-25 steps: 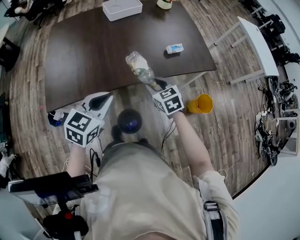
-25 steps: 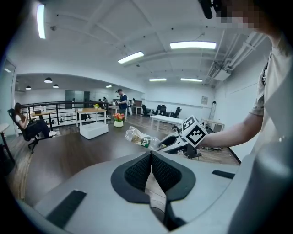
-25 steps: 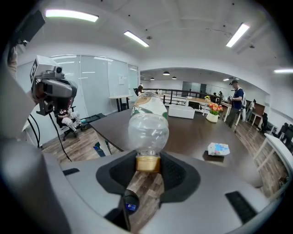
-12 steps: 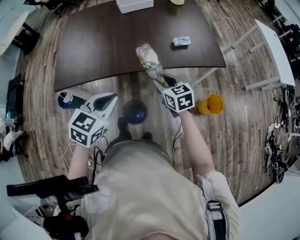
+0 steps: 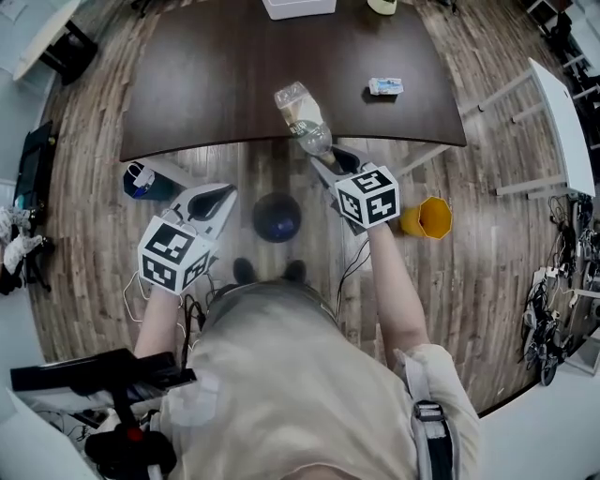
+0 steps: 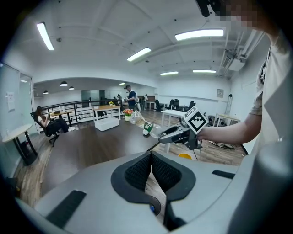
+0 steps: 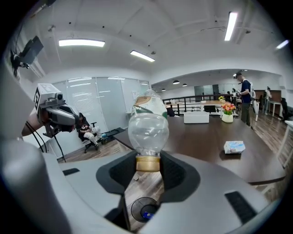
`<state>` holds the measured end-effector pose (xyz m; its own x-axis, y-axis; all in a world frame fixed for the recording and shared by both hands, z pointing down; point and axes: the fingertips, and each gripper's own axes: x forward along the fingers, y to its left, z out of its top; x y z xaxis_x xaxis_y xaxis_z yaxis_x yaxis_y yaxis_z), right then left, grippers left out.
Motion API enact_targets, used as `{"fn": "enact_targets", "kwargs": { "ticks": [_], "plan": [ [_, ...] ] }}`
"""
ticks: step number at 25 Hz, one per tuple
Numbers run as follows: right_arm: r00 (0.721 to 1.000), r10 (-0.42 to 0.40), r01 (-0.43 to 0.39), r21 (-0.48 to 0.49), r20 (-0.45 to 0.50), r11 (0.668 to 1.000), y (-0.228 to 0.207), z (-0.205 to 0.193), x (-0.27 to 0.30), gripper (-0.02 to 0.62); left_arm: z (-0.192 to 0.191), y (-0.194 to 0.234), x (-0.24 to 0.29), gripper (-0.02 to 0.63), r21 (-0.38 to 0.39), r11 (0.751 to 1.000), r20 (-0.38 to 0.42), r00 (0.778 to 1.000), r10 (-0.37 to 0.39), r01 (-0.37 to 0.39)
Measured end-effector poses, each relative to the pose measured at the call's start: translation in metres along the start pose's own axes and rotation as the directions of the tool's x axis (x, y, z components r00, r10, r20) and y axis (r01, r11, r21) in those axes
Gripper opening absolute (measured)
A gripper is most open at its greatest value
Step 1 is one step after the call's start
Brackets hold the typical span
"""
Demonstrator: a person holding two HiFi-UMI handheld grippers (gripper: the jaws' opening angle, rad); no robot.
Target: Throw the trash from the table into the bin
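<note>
Right gripper [image 7: 147, 163] clamped on the neck of clear plastic bottle [image 7: 148, 128], left gripper [image 6: 150, 170] jaws together and empty, dark bin [image 5: 277, 217] on the floor between them

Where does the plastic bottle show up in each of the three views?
Head view: upper centre, plastic bottle with its neck in the right gripper.
Left gripper view: just above centre, left of the other gripper's marker cube.
Right gripper view: dead centre, cap between the jaws.
Shared landmark: the white box.

Bottle [image 5: 300, 117] clear, cap [image 7: 147, 162] gold; table [image 5: 206, 84] dark brown; bin [image 5: 277, 217] dark blue; floor [image 5: 487, 281] grey-brown woodgrain.
</note>
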<state>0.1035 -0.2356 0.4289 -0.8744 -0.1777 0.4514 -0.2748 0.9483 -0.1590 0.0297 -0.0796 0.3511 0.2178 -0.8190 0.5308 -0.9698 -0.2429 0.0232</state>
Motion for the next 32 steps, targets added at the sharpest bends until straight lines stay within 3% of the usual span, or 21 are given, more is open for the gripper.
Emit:
{"fn": "enact_targets", "kwargs": {
  "ticks": [8,11,19,26,32],
  "plan": [
    [0.999,-0.008,0.005,-0.066,-0.038,0.998,0.068,0.025,0.022,0.155,-0.029,0.043,-0.057,0.014,-0.048,0.999,0.072,0.997,-0.007,0.010],
    [0.997,-0.030,0.023,-0.104,-0.067,0.994,0.096,0.028,0.036,0.155,-0.051,0.066,-0.085,0.014,-0.078,0.997,0.088,0.996,-0.015,0.022],
    [0.981,-0.111,0.099,-0.084,-0.157,0.992,0.165,0.018,0.080,0.156,-0.131,0.151,-0.132,0.014,-0.195,0.977,0.099,0.993,-0.067,0.086],
    [0.951,-0.218,0.203,-0.089,-0.218,0.975,0.184,-0.012,0.018,0.156,-0.137,0.115,-0.118,0.014,-0.168,0.964,0.110,0.976,-0.190,0.207],
    [0.940,-0.293,0.285,-0.070,-0.177,0.956,0.183,-0.014,-0.020,0.156,-0.128,0.090,-0.109,0.014,-0.111,0.952,0.098,0.956,-0.276,0.286]
  ]
}}
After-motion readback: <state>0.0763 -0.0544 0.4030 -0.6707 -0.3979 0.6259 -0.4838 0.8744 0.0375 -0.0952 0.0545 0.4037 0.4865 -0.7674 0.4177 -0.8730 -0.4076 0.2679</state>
